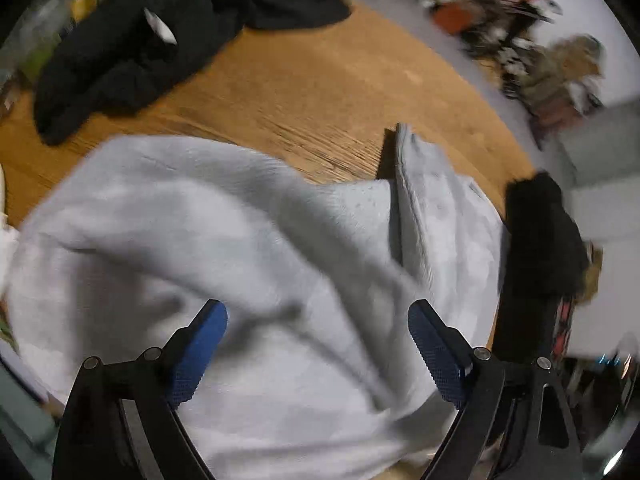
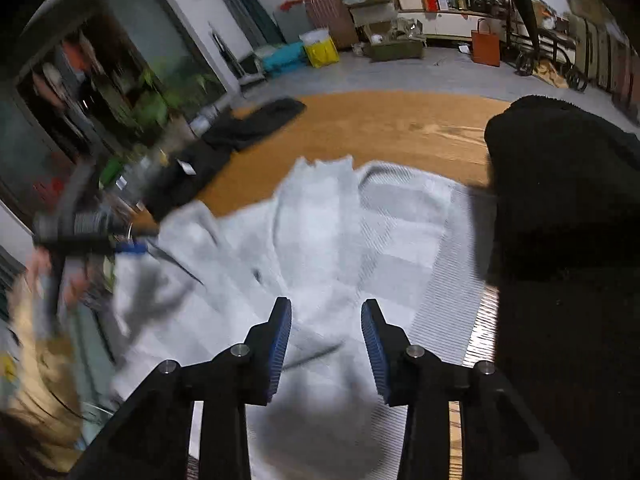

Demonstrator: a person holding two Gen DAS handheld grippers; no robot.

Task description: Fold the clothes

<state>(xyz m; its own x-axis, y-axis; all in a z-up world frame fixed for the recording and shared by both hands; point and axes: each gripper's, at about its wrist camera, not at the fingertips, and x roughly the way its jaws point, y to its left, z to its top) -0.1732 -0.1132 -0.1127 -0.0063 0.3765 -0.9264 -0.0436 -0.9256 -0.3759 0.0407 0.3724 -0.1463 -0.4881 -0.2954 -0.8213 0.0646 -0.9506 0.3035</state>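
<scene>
A light grey garment (image 1: pixel 224 240) lies rumpled on the wooden table (image 1: pixel 320 92), with black clothes (image 1: pixel 132 52) heaped at the far side. The left gripper (image 1: pixel 318 344) hangs over the grey cloth with its jaws wide apart and nothing between them. The right gripper (image 2: pixel 326 344) is over the same garment, jaws partly apart, gripping nothing.

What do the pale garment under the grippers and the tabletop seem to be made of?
Pale grey garment: looks like a soft knit, cotton-like and matte; fine ribbed lines show near the right gripper, and it drapes in loose folds. Tabletop: looks like wood or wood veneer, orange-brown with visible grain streaks; blur leaves the finish uncertain.
</scene>
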